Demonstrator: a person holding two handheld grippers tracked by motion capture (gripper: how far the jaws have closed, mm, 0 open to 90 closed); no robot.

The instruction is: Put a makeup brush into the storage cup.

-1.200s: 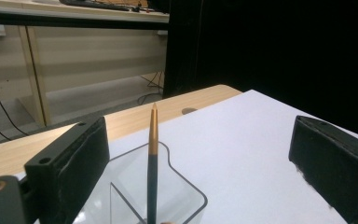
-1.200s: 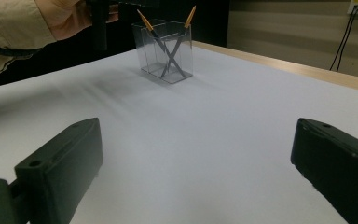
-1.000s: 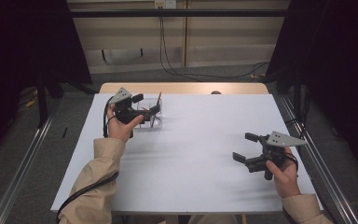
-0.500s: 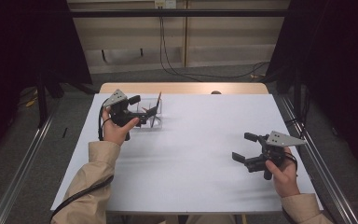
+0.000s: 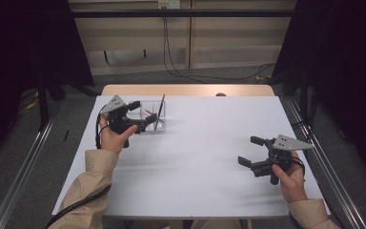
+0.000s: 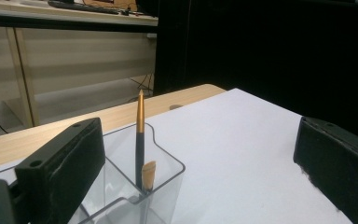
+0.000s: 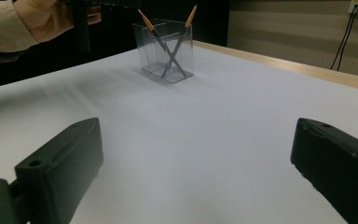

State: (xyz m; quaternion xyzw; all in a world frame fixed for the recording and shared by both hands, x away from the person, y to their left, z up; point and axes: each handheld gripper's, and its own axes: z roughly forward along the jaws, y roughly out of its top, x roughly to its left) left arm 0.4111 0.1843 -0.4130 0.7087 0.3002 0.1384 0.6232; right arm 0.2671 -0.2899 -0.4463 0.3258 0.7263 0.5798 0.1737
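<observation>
Currently | left claw (image 5: 145, 116) jaws apart at clear pen holder (image 5: 153, 117), far-left tabletop (image 5: 205, 143), two pens (image 6: 140, 140) crossed inside | right claw (image 5: 253, 151) apart, idle, well away | risk: jaw nudging the light holder could tip it, spilling pens.

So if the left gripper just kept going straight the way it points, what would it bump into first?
Most likely the clear holder, whose rim sits between the open jaws of the left gripper, with a pen standing inside. Depth is hard to judge.
</observation>
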